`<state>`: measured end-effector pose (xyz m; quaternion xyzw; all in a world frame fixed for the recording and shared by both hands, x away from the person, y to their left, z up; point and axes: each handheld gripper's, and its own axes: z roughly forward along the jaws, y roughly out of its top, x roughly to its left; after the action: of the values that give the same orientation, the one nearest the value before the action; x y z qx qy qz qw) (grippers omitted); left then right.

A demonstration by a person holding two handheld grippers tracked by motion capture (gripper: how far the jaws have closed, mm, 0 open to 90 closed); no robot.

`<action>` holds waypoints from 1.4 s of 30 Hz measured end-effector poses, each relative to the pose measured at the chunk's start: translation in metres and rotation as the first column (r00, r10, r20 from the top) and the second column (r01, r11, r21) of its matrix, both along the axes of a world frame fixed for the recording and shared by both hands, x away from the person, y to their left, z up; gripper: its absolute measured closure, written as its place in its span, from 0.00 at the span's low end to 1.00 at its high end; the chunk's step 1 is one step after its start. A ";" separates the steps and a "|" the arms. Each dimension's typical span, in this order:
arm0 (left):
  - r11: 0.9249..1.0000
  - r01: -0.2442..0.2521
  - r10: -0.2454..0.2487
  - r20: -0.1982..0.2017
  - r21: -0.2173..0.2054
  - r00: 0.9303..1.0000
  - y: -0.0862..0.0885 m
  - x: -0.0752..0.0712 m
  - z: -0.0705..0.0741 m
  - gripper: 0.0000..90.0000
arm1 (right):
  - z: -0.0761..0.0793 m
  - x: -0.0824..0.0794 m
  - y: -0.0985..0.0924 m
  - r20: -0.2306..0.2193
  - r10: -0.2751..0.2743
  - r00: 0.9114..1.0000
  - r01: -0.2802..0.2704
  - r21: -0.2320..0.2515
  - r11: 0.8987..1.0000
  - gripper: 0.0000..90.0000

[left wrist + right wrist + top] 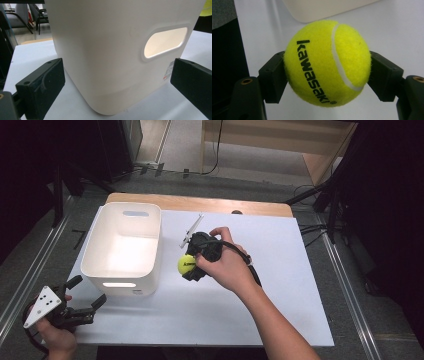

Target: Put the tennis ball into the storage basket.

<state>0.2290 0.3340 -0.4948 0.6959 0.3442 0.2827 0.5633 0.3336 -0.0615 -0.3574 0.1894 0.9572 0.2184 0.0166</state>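
Observation:
A yellow tennis ball (186, 264) with black lettering is clamped between the jaws of my right gripper (190, 267), just right of the white plastic bin (124, 247). In the right gripper view the ball (328, 62) sits squeezed between both black pads, above the white table. My left gripper (87, 292) is at the table's front left corner, open, pointing at the bin's near wall. In the left gripper view the bin wall (105, 55) with its handle slot (165, 41) stands between and beyond the spread jaws, with my left gripper (117, 82) holding nothing.
The white table top (280, 270) has free room to the right and front. A wooden strip (200, 202) runs along its far edge. Metal rails (345, 285) flank the table on both sides.

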 end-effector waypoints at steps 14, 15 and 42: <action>1.000 0.002 -0.002 0.000 -0.002 1.000 0.000 0.000 0.000 0.00 | 0.009 0.006 0.015 -0.009 0.025 1.000 -0.025 0.020 0.999 0.26; 1.000 0.002 -0.002 0.000 0.000 1.000 0.000 0.000 0.000 0.00 | 0.009 0.006 0.016 -0.007 0.029 1.000 -0.028 0.025 0.999 0.26; 1.000 0.005 -0.005 -0.001 0.000 1.000 0.000 0.000 0.000 0.00 | 0.025 0.014 0.045 0.004 0.061 0.998 -0.061 0.043 0.997 0.26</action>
<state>0.2293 0.3337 -0.4950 0.6968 0.3429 0.2811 0.5639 0.3472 -0.0162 -0.3324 0.1601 0.9576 0.2395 0.0071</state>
